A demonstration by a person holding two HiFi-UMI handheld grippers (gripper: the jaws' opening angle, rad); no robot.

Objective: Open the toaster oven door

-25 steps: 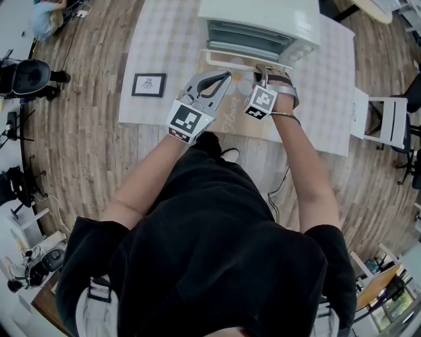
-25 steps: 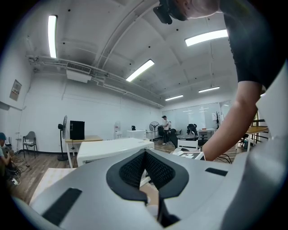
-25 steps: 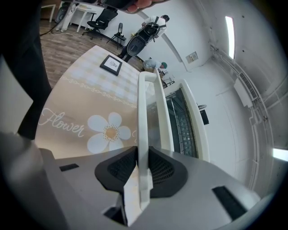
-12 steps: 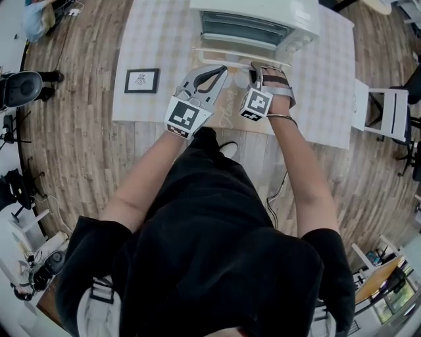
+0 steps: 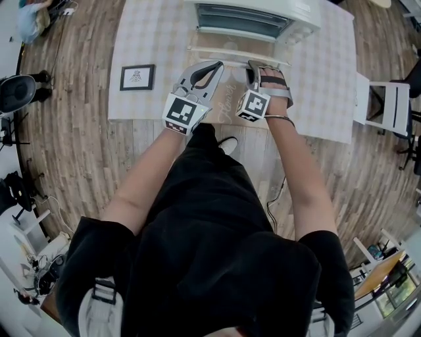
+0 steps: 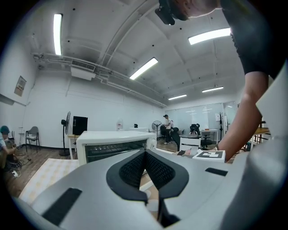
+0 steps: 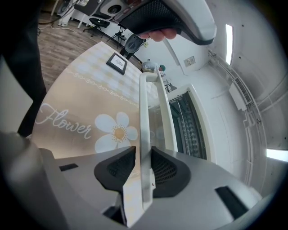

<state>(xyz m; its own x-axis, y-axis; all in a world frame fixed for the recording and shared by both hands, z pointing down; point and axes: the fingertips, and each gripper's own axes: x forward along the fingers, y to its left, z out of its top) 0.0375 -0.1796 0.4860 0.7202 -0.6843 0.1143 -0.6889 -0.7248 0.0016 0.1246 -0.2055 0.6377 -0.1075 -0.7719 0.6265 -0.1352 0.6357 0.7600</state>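
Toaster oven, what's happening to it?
A person is opening the toaster oven with tongs in each hand. The right tongs have the door handle between their pads, and their jaws are opening. The door is swung down, open. The left tongs are shut and empty, held beside.

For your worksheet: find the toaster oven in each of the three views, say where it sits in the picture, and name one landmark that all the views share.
Head view: toaster oven at top centre, door down.
Left gripper view: toaster oven left of centre, beyond the jaws.
Right gripper view: toaster oven right of centre, open cavity showing.
Shared landmark: checked tablecloth.
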